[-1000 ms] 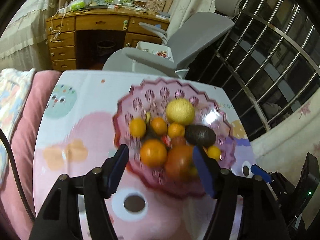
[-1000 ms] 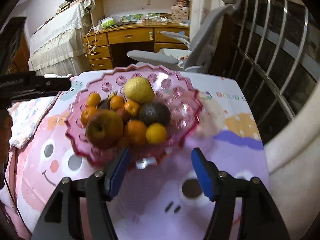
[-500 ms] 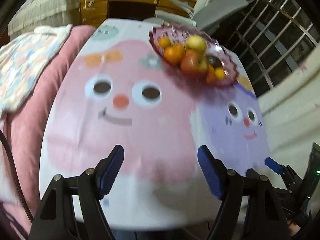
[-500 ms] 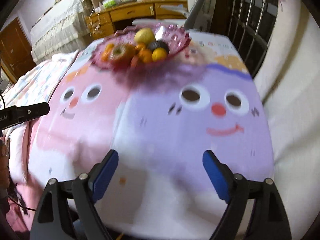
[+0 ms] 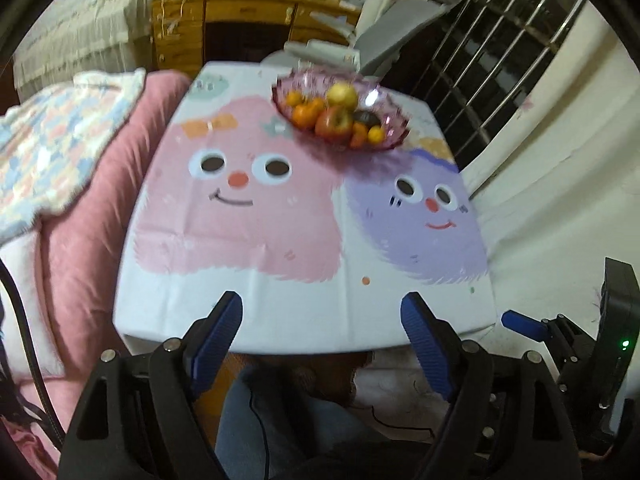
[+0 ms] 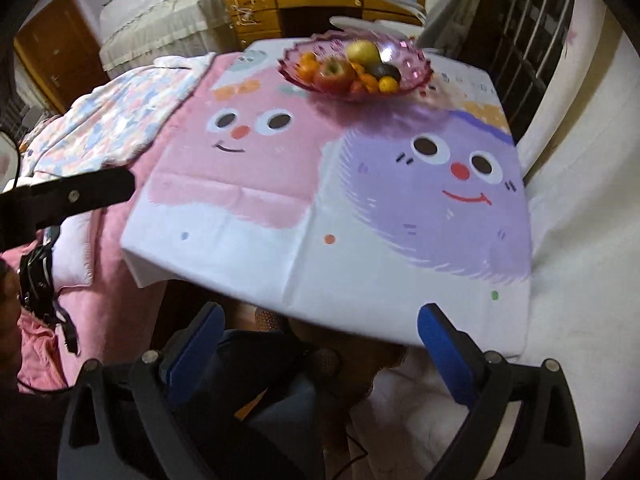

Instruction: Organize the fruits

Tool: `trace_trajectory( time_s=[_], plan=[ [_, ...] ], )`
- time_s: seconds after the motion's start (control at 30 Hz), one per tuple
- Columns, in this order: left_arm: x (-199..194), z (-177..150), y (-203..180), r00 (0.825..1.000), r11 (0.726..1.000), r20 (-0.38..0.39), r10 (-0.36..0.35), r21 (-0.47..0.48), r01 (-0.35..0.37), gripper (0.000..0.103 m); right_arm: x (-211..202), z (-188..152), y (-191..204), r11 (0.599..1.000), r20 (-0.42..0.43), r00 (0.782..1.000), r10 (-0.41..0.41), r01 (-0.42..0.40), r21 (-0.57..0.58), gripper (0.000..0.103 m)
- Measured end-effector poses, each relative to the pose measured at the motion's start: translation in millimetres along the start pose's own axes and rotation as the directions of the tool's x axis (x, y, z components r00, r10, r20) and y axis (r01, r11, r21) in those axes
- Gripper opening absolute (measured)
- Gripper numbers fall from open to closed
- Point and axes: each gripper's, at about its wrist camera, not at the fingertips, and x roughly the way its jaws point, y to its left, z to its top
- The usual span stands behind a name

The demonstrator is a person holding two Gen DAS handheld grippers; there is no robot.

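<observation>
Both my grippers have pulled back from the pink glass bowl [image 5: 394, 138] to the near table edge — a second ago they were right over it. Left gripper [image 5: 322, 330] spread wide, nothing between its pads; right gripper [image 6: 320, 340] likewise wide and empty. All the fruits [image 6: 348, 72] sit heaped in the bowl at the far end of the tablecloth [image 5: 304, 240], apple [image 5: 335, 122] in front. My judgement: sorting done — I'm retreating, not reaching.
</observation>
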Motion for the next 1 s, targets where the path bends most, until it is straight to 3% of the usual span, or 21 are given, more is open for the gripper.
trace_trajectory(
  time_s=[0.17,0.33,0.63,0.77,1.0],
  plan=[
    [-42,5,-5,0.996,0.999,0.088,0.032,0.035,-0.035,0.091,-44,4,11,1.000,0.030,0.999,0.018,-0.019,0.013,0.098],
    [-65,8,-11,0.988,0.997,0.147,0.051,0.042,-0.058,0.102,-76,8,12,0.995,0.061,0.998,0.013,-0.019,0.102,0.098],
    [-67,9,-17,0.979,0.995,0.179,0.092,0.023,-0.098,0.102,-87,7,20,0.986,0.137,0.990,-0.041,0.018,0.165,0.098],
    [-63,9,-19,0.977,0.992,0.181,0.117,0.020,-0.123,0.102,-95,9,20,0.985,0.208,0.975,-0.082,0.048,0.167,0.101],
    [-64,7,-25,0.967,0.985,0.196,0.161,0.031,-0.171,0.102,-92,18,18,0.987,0.223,0.973,-0.058,0.022,0.159,0.103]
  ],
)
